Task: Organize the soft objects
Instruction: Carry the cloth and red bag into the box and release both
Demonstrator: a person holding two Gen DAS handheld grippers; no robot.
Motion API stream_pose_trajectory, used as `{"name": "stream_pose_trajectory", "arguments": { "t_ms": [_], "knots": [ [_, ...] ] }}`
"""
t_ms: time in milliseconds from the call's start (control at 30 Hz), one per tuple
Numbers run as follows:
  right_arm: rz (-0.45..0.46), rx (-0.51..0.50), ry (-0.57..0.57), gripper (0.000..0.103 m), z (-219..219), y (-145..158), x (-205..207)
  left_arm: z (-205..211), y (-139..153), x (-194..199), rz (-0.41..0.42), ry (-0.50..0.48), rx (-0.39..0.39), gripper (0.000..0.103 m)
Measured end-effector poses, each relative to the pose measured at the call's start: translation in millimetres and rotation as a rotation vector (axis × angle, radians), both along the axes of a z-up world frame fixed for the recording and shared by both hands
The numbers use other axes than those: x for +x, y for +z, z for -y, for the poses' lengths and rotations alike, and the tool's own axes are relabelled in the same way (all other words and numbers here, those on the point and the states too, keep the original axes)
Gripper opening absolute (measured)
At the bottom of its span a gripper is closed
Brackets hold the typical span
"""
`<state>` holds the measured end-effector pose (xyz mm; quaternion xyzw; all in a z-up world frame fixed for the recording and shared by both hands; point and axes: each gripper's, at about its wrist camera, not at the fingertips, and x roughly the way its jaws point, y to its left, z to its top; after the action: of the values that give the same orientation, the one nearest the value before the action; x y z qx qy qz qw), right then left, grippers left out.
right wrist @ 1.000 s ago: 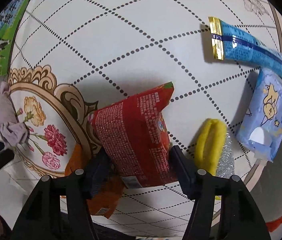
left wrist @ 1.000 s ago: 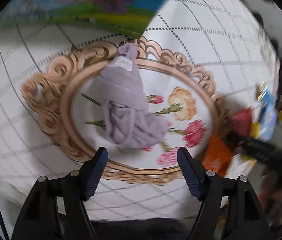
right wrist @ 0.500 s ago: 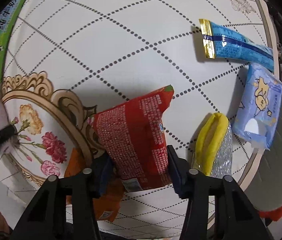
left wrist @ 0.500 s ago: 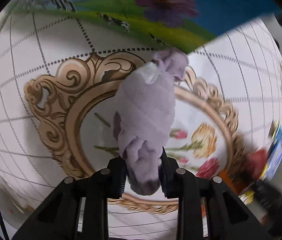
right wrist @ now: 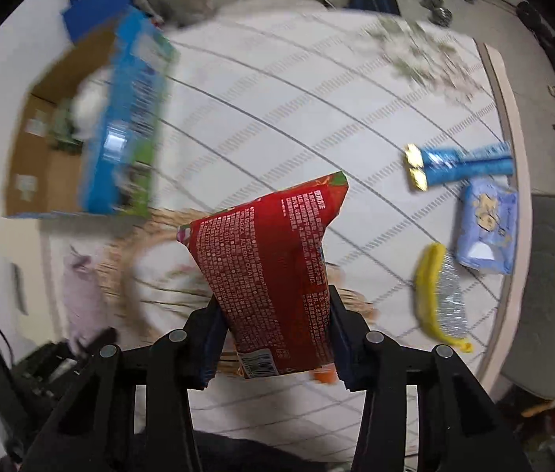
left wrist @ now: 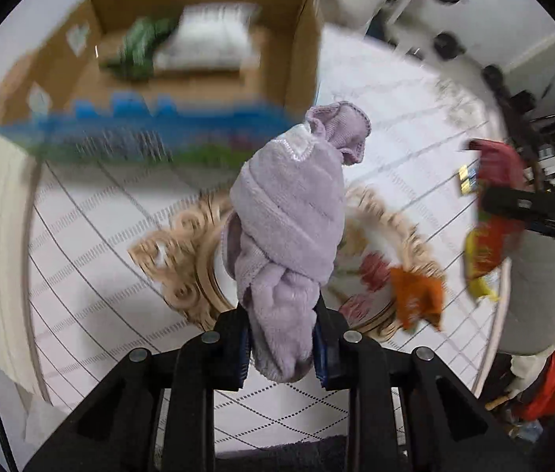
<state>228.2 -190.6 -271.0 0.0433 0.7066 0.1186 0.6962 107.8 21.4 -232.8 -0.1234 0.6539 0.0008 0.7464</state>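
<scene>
Both items lifted clear of table; carry toward box under way.

Left gripper (left wrist: 281, 348): clamped on lilac towel bundle (left wrist: 289, 232), raised off tablecloth (left wrist: 100, 244) since half a second before. Right gripper (right wrist: 273, 348): closed tight on red snack bag (right wrist: 273, 275), likewise lifted. Cardboard box (left wrist: 301, 47) newly in view ahead, holding white and green soft goods. Judged: transfer stage, release over box pending. Orange packet (left wrist: 415, 299) left on cloth.

White grid-patterned table (right wrist: 277, 90), cardboard box (right wrist: 41, 173) upper left, blue packets (right wrist: 462, 165) and yellow brush (right wrist: 440, 295) at right, orange packet (left wrist: 417, 299) lower right.
</scene>
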Motion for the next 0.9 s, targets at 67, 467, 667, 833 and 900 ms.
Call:
{"name": "stream_pose_trajectory", "arguments": {
  "t_ms": [67, 467, 667, 833, 900],
  "knots": [
    [0.027, 0.045, 0.009, 0.048, -24.5, 21.4, 2.7, -18.2, 30.6, 7.6, 0.058, 0.005, -0.034, 0.022],
    [-0.02, 0.212, 0.03, 0.048, -208.7, 42.4, 61.4, -183.2, 41.8, 128.2, 0.027, 0.063, 0.023, 0.022],
    [-0.134, 0.169, -0.009, 0.048, -276.6, -25.2, 91.7, -233.3, -37.6, 168.7, -0.197, 0.072, -0.05, 0.022],
    [-0.19, 0.109, -0.013, 0.048, -296.4, -67.9, 96.3, -234.7, -88.3, 177.7, -0.313, 0.055, -0.114, 0.022],
    [-0.202, 0.091, -0.011, 0.048, -300.3, -77.8, 97.0, -234.7, -101.3, 176.7, -0.338, 0.055, -0.129, 0.022]
  ]
}}
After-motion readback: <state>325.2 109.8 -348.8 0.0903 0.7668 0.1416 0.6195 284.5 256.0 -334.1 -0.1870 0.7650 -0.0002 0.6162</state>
